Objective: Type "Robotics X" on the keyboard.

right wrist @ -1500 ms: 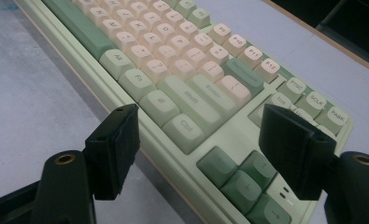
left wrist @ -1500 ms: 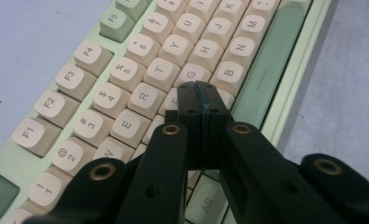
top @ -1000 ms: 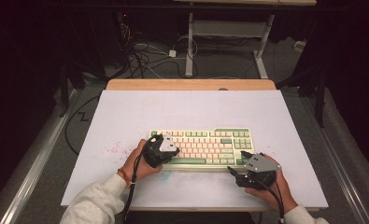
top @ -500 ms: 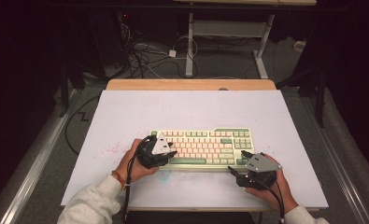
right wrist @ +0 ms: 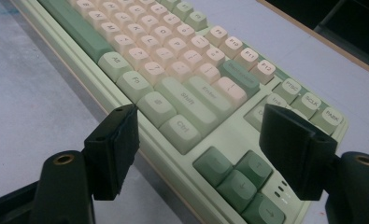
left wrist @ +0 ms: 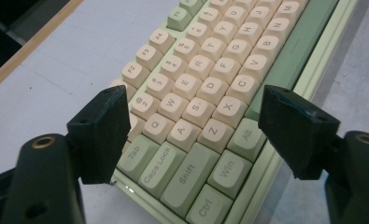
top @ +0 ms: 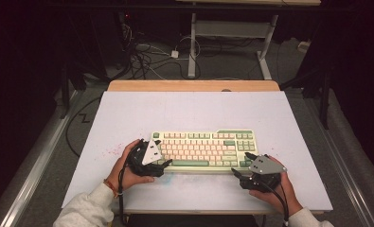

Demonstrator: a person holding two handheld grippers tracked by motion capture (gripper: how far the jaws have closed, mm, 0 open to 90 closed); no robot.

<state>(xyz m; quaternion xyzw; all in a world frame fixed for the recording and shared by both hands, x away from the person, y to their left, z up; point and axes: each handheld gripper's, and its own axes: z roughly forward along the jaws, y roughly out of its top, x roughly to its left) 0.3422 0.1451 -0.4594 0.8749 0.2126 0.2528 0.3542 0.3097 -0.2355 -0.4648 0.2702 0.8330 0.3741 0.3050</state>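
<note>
1. White mat [top: 128,113] covers most of one wooden table [top: 194,85]; a bare wood strip shows along the far edge.
2. One left gripper [top: 162,156] sits at the left end of the keyboard, held in the person's left hand [top: 130,166]. Its jaws have just been opening and now stand wide apart, released. In the left gripper view they straddle the keyboard's near-left corner, with the Tab, Caps Lock, Shift and Ctrl keys between them; the pads press on nothing.
3. One keyboard [top: 201,149] lies on the mat, in the near half of the table and roughly centred between the two hands. Its case is pale green, most keys are cream, and the modifier keys are green. The long axis runs left to right, parallel to the near table edge. The space bar row faces the person and the function row points away.
4. One right gripper [top: 239,166] rests at the keyboard's near-right corner, held in the right hand [top: 277,191], with a grey plate on top. Its jaws are spread wide and grip nothing. In the right gripper view they frame the right Ctrl and Shift keys and the four green arrow keys; one jaw hangs beside the front edge of the case, the other above the keys at the right end.
5. Two hands, two grippers, one keyboard: that is the count on the mat.
</note>
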